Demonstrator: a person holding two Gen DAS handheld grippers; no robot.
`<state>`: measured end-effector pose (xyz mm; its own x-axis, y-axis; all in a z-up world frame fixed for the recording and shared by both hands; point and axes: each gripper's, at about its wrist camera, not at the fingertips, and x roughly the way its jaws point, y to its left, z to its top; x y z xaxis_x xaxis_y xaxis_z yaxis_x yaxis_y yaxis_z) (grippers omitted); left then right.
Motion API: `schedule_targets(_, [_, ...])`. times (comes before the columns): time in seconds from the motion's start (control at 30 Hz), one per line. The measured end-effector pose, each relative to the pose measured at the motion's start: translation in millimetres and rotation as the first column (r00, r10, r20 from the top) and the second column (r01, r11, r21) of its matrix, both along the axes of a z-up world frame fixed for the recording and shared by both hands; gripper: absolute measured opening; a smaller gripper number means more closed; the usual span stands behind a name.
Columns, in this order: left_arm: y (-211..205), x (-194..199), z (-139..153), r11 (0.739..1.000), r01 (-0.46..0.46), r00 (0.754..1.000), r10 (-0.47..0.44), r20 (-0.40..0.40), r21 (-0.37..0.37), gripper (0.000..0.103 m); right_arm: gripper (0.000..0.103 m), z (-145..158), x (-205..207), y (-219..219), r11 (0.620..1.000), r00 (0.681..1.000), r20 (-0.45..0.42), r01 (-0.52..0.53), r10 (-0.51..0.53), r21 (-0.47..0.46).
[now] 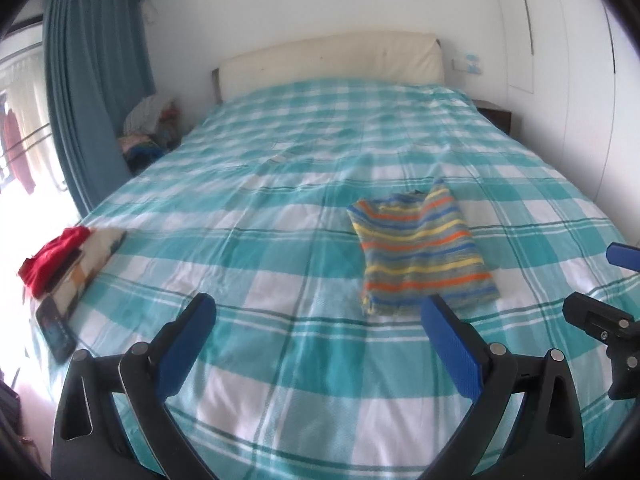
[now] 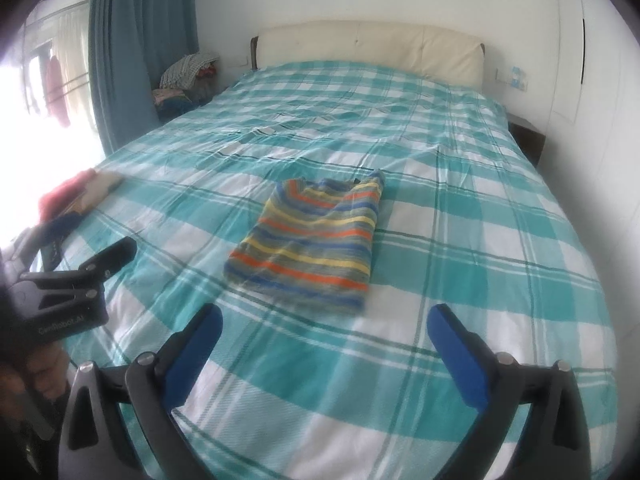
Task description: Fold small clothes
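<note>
Tongs [image 2: 324, 332] agape — folded shirt [image 2: 310, 236] beyond

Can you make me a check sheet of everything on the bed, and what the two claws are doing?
Surface: bed with teal checked cover, lightly wrinkled.
Job's things: striped top lies folded flat mid-bed.
Clutter: red cloth on a patterned item, phone at the bed's left edge.
Claws: left claw open, empty; right claw open, empty; both short of the top.
Cables: nothing seen.
Surroundings: blue curtain, cream headboard, clothes pile beside the bed.
</note>
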<state>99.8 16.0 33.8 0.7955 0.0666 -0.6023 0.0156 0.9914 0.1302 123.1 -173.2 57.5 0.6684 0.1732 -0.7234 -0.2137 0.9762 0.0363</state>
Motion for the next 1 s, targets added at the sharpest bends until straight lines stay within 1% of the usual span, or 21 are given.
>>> schedule_targets(0.07, [-1.0,-9.5,2.5,1.0,-0.013,1.0,0.013,-0.001,0.009,0.103,0.102,4.0,-8.4,3.3,1.0,1.0,0.001,0.001,-0.001,-0.001])
schedule_targets(0.23, [3.0,-25.4,4.2,0.999,-0.043,0.999,0.042,-0.033,-0.008,0.103,0.102,10.7,-28.2,6.1,1.0,1.0,-0.011,0.01,-0.009,0.028])
schedule_targets(0.47, [2.4,-36.8,4.1,0.999,-0.044,0.997,0.043,-0.06,-0.015,0.103,0.103,20.7,-46.4,9.4,1.0,1.0,-0.013,-0.003,0.004,0.026])
schedule_targets(0.63, [0.4,-39.8,5.2,0.999,-0.04,0.997,0.039,-0.063,-0.013,0.103,0.103,25.1,-48.8,12.3,1.0,1.0,-0.015,0.001,-0.001,0.01])
schedule_targets(0.77, [-0.2,-43.7,8.2,0.999,-0.052,0.997,0.052,-0.049,0.006,0.103,0.103,27.6,-50.3,16.6,1.0,1.0,-0.015,-0.007,0.007,-0.017])
schedule_targets(1.0, [-1.9,-47.8,13.9,0.999,-0.044,0.998,0.044,-0.049,0.009,0.103,0.103,29.8,-51.0,19.3,1.0,1.0,-0.011,-0.012,0.012,-0.027])
